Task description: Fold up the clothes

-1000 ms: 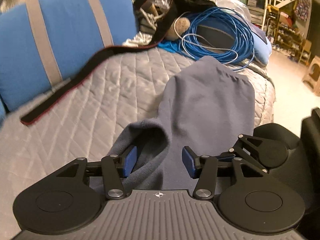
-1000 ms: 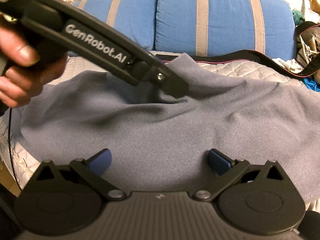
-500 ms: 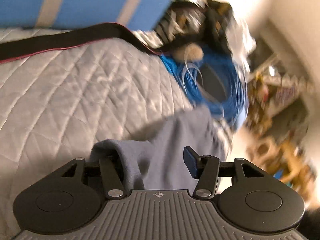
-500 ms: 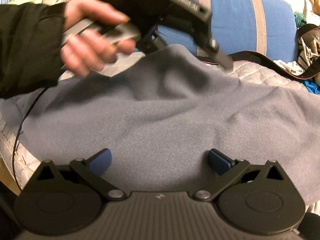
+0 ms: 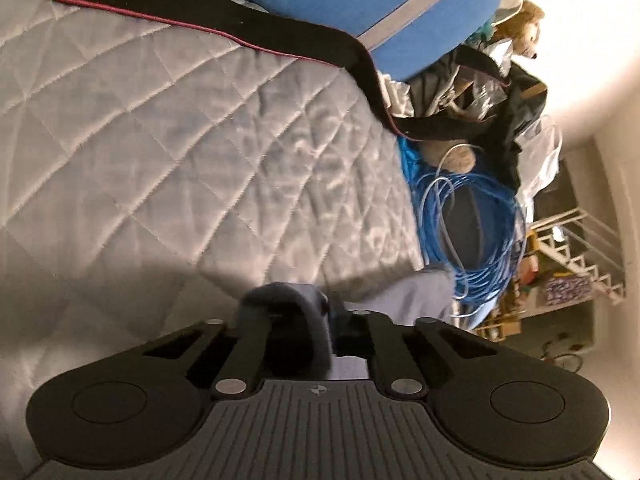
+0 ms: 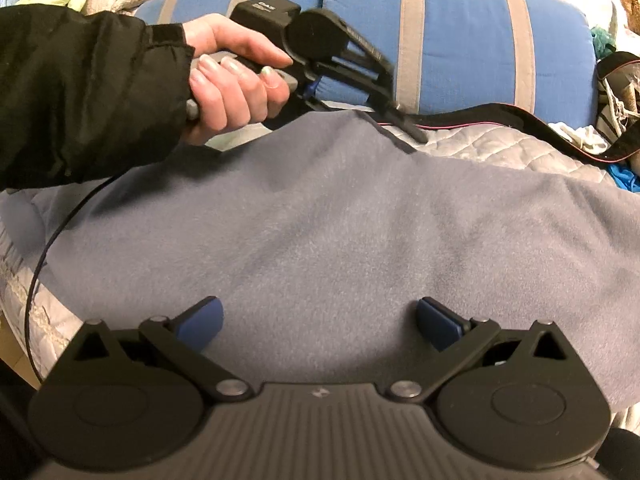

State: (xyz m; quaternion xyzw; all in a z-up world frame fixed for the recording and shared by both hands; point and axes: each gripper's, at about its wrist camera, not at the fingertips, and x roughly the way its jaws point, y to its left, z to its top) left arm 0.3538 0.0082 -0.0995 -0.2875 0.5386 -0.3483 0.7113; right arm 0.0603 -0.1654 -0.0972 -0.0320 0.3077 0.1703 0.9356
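A grey-blue fleece garment (image 6: 340, 232) lies spread over the quilted bed. In the left wrist view my left gripper (image 5: 332, 312) is rolled sideways, its jaws closing tight on a raised fold of the garment (image 5: 288, 300), which sits pinched between the pads. The right wrist view shows the same left gripper (image 6: 416, 134) at the garment's far edge, held by a hand (image 6: 236, 80) in a black sleeve. My right gripper (image 6: 318, 320) hovers open over the near part of the cloth, with nothing between its blue fingertips (image 6: 200, 322).
Blue pillows with grey stripes (image 6: 460, 40) line the back of the bed. A black strap with a red edge (image 5: 240, 20) crosses the grey quilt (image 5: 180, 140). A coil of blue cable (image 5: 480, 232), dark clutter and a plush toy (image 5: 524, 28) fill the bed's end.
My left gripper rolled sideways, moved toward the garment's far edge and closed on a fold of it. The right gripper kept still and open.
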